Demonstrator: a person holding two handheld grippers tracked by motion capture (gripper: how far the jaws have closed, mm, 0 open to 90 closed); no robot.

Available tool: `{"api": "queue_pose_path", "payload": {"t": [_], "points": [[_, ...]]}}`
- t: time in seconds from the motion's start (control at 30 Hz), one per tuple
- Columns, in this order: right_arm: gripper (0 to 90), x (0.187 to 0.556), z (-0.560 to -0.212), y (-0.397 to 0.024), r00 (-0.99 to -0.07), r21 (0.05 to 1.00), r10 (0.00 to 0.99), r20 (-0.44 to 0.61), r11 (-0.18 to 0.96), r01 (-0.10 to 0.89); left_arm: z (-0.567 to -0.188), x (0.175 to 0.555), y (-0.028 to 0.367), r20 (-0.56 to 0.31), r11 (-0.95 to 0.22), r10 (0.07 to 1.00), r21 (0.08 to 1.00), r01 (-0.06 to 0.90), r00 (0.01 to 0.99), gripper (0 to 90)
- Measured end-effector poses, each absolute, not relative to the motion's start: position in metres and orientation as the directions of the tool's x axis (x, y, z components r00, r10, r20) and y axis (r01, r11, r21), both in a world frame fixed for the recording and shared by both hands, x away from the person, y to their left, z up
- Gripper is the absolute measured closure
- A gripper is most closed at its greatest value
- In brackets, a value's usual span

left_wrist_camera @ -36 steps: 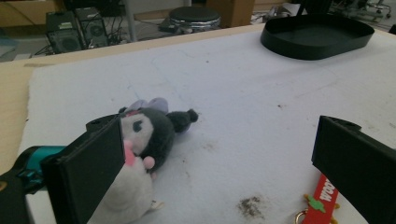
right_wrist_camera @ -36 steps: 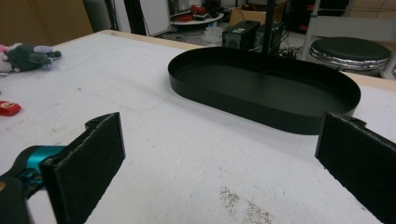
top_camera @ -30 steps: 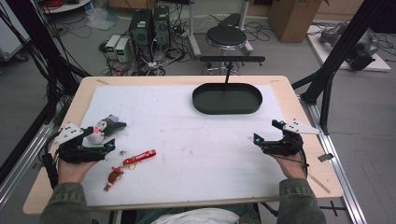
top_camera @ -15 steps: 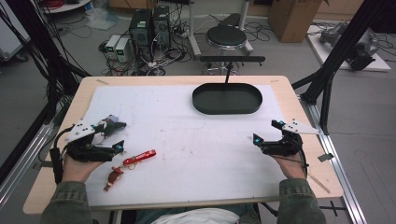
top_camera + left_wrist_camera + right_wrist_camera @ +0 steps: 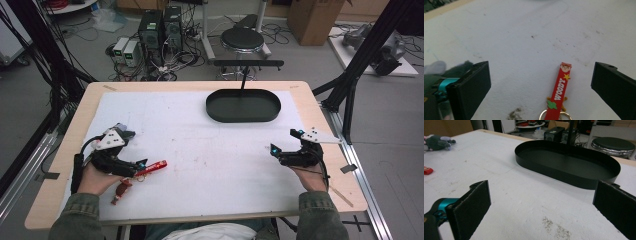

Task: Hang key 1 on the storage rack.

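Lying between spread left gripper (image 5: 541,92) jaws: red keychain (image 5: 560,91).

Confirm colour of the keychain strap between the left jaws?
Red keychain strap with white WOODY lettering; clearest in left gripper view.

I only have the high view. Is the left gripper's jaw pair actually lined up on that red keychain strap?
Observer: Yes. In the left gripper view the red strap lies on the mat between the two open jaws, touching neither.
Operator: Which end faces away from the gripper?
Observer: The little figure's head; the metal ring sits at the near end.
Operator: Any writing on it?
Observer: WOODY, in white letters along the strap.
Operator: And the right gripper?
Observer: Its jaws stand open, facing the black tray.
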State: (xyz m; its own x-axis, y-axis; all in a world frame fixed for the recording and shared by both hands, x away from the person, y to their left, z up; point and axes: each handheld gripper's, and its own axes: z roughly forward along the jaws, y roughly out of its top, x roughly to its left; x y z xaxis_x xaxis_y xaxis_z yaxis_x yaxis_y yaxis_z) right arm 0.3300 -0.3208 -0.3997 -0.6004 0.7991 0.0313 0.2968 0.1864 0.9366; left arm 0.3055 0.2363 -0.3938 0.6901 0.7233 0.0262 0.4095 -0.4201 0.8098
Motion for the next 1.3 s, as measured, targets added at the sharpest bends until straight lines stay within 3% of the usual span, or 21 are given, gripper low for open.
{"api": "queue_pose_path", "payload": {"t": [0.23, 0.73, 1.03, 1.3], "points": [[0.5, 0.330, -0.400, -0.320, -0.601, 0.935, 0.799, 0.030, 0.190, 0.299, -0.408, 0.314, 0.217, 0.032, -0.525, 0.668, 0.728, 0.440, 0.743, 3.1], [0.5, 0.331, -0.401, -0.318, -0.601, 0.931, 0.799, 0.021, 0.204, 0.304, -0.421, 0.323, 0.202, -0.023, -0.588, 0.620, 0.648, 0.484, 0.785, 3.2], [0.5, 0.331, -0.401, -0.318, -0.605, 0.929, 0.796, 0.015, 0.212, 0.302, -0.429, 0.326, 0.198, -0.043, -0.624, 0.600, 0.599, 0.501, 0.799, 17.2], [0.5, 0.332, -0.402, -0.319, -0.600, 0.926, 0.800, 0.016, 0.214, 0.310, -0.429, 0.327, 0.199, -0.005, -0.639, 0.617, 0.580, 0.505, 0.787, 38.4]]}}
